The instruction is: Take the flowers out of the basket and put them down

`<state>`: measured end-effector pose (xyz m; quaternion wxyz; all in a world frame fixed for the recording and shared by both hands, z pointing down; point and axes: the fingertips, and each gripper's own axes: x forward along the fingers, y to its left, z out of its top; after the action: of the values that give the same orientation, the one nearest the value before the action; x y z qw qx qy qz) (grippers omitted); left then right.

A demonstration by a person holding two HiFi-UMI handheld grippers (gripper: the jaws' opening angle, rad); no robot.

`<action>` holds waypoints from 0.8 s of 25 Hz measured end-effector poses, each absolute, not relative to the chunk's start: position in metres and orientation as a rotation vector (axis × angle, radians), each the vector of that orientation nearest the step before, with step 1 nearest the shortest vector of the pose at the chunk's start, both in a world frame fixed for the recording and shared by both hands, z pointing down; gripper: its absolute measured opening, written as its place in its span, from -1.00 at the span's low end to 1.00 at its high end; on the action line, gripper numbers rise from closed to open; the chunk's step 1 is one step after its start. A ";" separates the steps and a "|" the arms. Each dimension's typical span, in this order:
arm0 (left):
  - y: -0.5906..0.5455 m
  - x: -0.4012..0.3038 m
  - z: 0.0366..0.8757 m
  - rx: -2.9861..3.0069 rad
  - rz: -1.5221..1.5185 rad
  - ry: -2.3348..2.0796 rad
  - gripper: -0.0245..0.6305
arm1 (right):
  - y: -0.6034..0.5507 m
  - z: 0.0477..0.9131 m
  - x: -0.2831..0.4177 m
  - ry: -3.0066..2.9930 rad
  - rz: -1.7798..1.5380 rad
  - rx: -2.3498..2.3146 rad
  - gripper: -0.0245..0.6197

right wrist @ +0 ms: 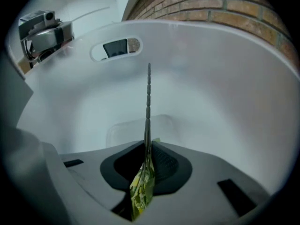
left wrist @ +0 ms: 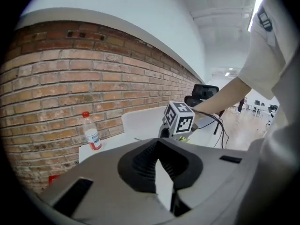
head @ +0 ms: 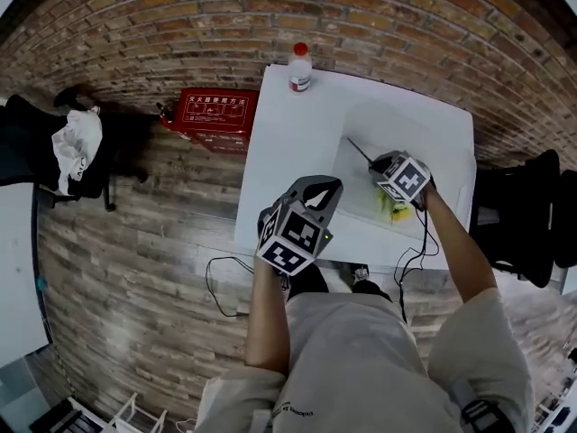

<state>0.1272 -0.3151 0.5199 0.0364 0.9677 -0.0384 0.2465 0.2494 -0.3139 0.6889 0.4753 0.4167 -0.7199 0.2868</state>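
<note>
A white basket (head: 343,179) stands on the right half of the white table (head: 288,152). My right gripper (head: 390,203) reaches down into it and is shut on a yellow-green flower (right wrist: 142,186). The flower's thin dark stem (right wrist: 148,102) sticks out past the jaws toward the basket wall (right wrist: 225,78). In the head view the stem (head: 361,152) points to the far left, with the bloom (head: 397,211) under the gripper. My left gripper (head: 322,188) hangs over the table's near edge, apart from the basket, with nothing in it. In the left gripper view its jaws (left wrist: 168,191) look shut.
A plastic bottle (head: 300,68) with a red cap stands at the table's far edge by the brick wall. A red box (head: 215,115) lies on the floor to the left. Black chairs (head: 532,215) flank the table's right side. Cables hang off the near edge.
</note>
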 end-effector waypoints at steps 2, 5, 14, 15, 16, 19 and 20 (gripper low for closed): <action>-0.310 0.126 0.514 2.968 0.734 -0.210 -0.87 | -0.315 0.672 0.245 -1.821 0.662 1.045 -0.70; -0.294 0.128 0.500 2.962 0.666 -0.334 -0.87 | -0.314 0.637 0.237 -1.931 0.612 1.112 -0.70; -0.232 0.150 0.456 2.952 0.527 -0.676 -0.87 | -0.291 0.521 0.253 -2.211 0.463 1.370 -0.71; -0.225 0.151 0.453 2.948 0.516 -0.702 -0.87 | -0.287 0.508 0.257 -2.236 0.452 1.397 -0.71; -0.217 0.153 0.450 2.948 0.507 -0.720 -0.87 | -0.282 0.496 0.260 -2.263 0.442 1.421 -0.71; -0.194 0.165 0.442 2.969 0.495 -0.745 -0.87 | -0.265 0.460 0.274 -2.343 0.421 1.473 -0.71; -0.186 0.171 0.440 2.979 0.493 -0.749 -0.87 | -0.258 0.449 0.279 -2.370 0.418 1.489 -0.71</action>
<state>0.1708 -0.1855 0.4402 0.0152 0.9574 -0.2408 0.1584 0.2792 -0.2579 0.4488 0.1552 0.5199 -0.8273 0.1458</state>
